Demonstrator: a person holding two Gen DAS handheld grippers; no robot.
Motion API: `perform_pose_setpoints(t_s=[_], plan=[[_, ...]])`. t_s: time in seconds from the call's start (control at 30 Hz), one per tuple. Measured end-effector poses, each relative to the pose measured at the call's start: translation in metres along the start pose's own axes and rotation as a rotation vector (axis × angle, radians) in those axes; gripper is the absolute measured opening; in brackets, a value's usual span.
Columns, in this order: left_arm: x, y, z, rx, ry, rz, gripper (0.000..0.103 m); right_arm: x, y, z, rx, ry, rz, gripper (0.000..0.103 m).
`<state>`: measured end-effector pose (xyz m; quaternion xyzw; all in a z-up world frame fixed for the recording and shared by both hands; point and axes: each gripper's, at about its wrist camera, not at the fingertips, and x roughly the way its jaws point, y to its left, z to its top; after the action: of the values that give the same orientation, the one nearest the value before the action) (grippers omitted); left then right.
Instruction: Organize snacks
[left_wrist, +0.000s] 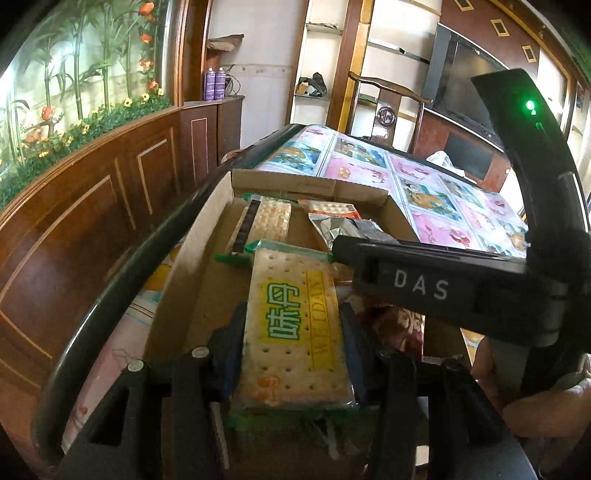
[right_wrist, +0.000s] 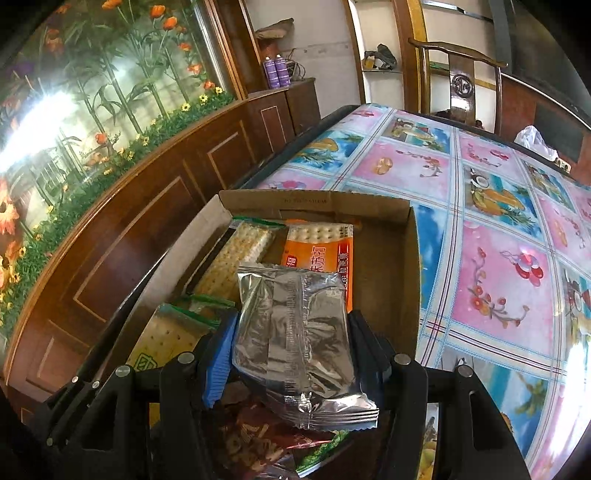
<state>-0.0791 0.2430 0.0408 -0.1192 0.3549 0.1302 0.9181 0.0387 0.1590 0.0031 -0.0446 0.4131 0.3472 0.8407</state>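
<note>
My left gripper (left_wrist: 293, 314) is shut on a green-edged cracker pack (left_wrist: 295, 325) with a yellow label, held over the near end of a cardboard box (left_wrist: 306, 182). My right gripper (right_wrist: 293, 325) is shut on a silver foil snack pack (right_wrist: 295, 332), held above the same box (right_wrist: 314, 201). In the box lie a green cracker pack (right_wrist: 243, 251) and an orange cracker pack (right_wrist: 321, 254). The right gripper's black body (left_wrist: 436, 284) crosses the left wrist view at the right, its tip holding the foil pack (left_wrist: 332, 225).
The box stands on a table with a pink and blue patterned cloth (right_wrist: 498, 240), near its left edge. A wood-panelled wall (left_wrist: 92, 206) lies left of the table. A wooden chair (right_wrist: 461, 85) stands at the far end. A red snack bag (right_wrist: 258, 435) lies below my right gripper.
</note>
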Motion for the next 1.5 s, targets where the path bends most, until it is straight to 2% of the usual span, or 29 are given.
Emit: perform_pose_setpoints(t_s=[0.57, 0.83, 0.9, 1.03, 1.1, 1.2, 1.5], plan=[[0.003, 0.001, 0.000, -0.002, 0.016, 0.006, 0.047, 0.002, 0.001, -0.001, -0.017, 0.031, -0.014, 0.065], [0.005, 0.002, -0.001, -0.004, 0.023, 0.018, 0.049, -0.014, 0.004, -0.004, -0.020, 0.012, 0.020, 0.073], [0.004, 0.002, -0.002, -0.006, 0.018, 0.019, 0.055, -0.020, 0.005, -0.004, -0.018, 0.000, 0.029, 0.074], [-0.004, 0.000, -0.002, 0.002, -0.003, 0.021, 0.058, -0.034, 0.004, -0.005, -0.009, -0.037, 0.042, 0.078], [-0.009, -0.003, -0.001, 0.008, -0.017, 0.029, 0.066, -0.043, 0.003, -0.006, -0.009, -0.057, 0.043, 0.080], [-0.017, -0.007, -0.001, 0.017, -0.040, 0.029, 0.070, -0.057, 0.000, -0.010, -0.011, -0.087, 0.040, 0.082], [-0.040, -0.025, -0.007, 0.070, -0.108, 0.067, 0.088, -0.100, -0.028, -0.042, 0.001, -0.172, 0.012, 0.088]])
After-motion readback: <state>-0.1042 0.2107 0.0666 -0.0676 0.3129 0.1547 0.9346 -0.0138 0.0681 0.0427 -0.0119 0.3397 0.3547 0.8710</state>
